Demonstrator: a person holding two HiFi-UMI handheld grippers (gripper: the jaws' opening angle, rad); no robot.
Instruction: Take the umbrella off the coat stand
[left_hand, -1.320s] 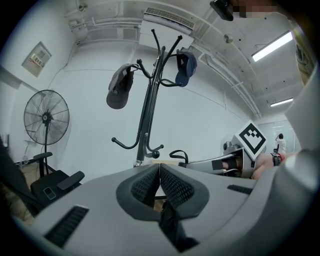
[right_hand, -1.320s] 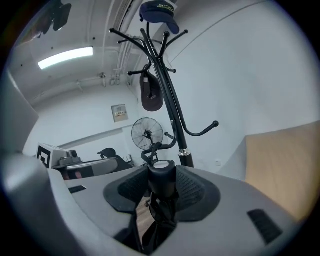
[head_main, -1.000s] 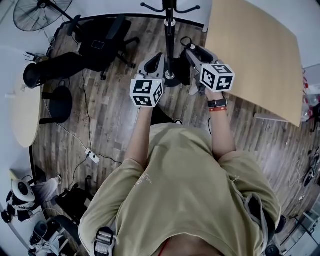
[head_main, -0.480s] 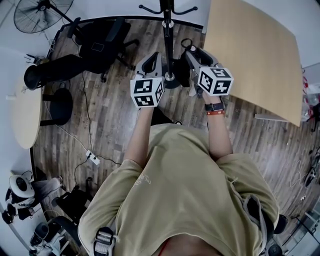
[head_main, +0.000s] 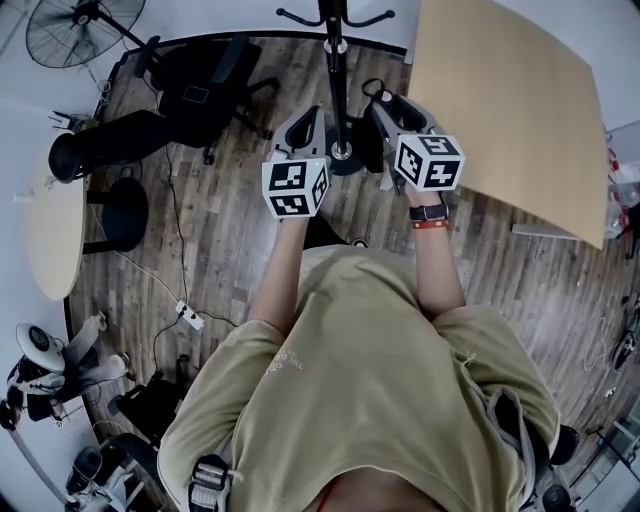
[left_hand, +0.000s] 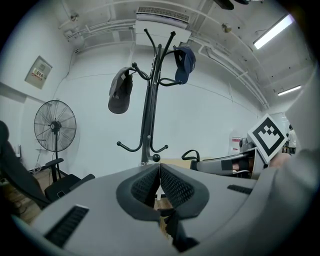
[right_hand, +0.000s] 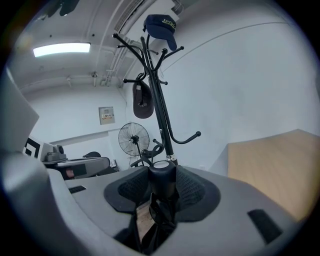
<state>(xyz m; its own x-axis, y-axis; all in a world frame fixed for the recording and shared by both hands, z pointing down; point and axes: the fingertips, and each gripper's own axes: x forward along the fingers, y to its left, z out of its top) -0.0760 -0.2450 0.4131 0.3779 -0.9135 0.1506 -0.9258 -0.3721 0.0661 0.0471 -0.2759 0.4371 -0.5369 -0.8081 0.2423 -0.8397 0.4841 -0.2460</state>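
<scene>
A black coat stand rises in front of me, its round base on the wood floor between the two grippers. My right gripper is just right of the pole, shut on the handle of a black folded umbrella. The umbrella's folds hang below the jaws and its strap loop sticks out ahead. Left of the pole, my left gripper has its pads closed together with nothing between them. Two caps hang on the stand's upper hooks.
A light wooden table fills the right side, close to the right gripper. Black office chairs stand left of the stand. A floor fan is at far left, a round table at the left edge, a power strip on the floor.
</scene>
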